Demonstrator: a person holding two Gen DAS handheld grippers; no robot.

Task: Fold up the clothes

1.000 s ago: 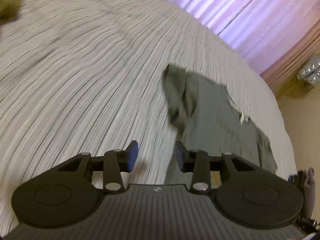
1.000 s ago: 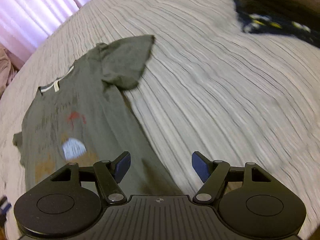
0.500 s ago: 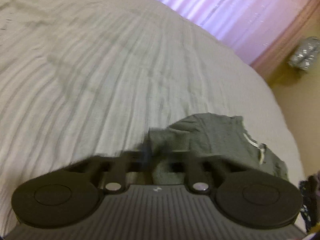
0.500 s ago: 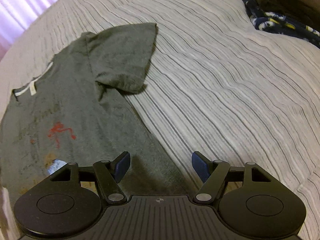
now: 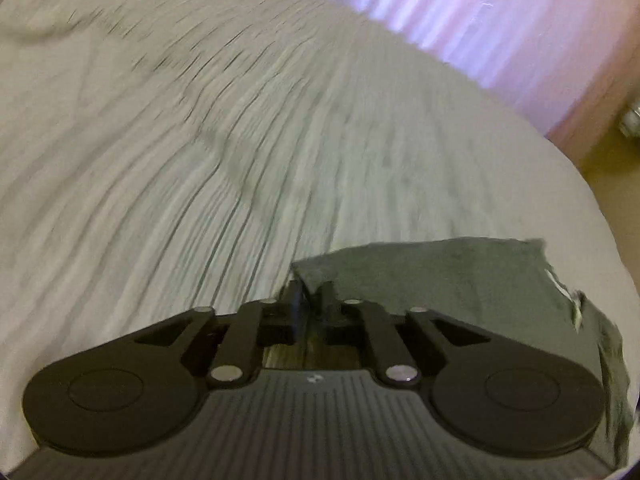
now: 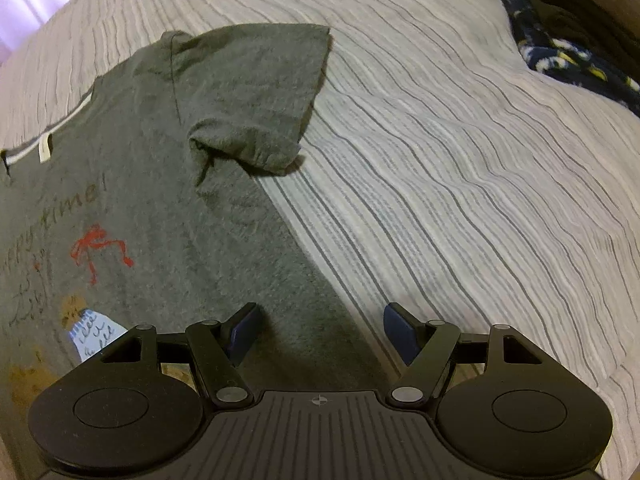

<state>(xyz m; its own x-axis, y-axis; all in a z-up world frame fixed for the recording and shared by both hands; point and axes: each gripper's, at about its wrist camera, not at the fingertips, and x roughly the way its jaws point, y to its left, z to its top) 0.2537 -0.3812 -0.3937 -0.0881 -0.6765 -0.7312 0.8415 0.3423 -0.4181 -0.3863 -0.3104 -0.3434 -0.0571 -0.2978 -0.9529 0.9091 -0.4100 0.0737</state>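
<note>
Grey T-shirt [image 6: 160, 184] lies flat on the striped bedspread [image 6: 460, 160], filling the left half of the right wrist view; one short sleeve [image 6: 256, 96] is folded over at upper centre. White neck trim at the left edge; red print and lettering at lower left.

Right tool [image 6: 320, 332]: jaws wide apart, nothing between them, placed over the shirt's side edge at lower centre.

Left tool [image 5: 312, 300]: jaws nearly together and opening, a corner of the T-shirt [image 5: 440, 280] between the tips at lower centre. View blurred.

Dark patterned clothing [image 6: 560, 52] at upper right, well apart. Pink curtain [image 5: 460, 12] along the top.
</note>
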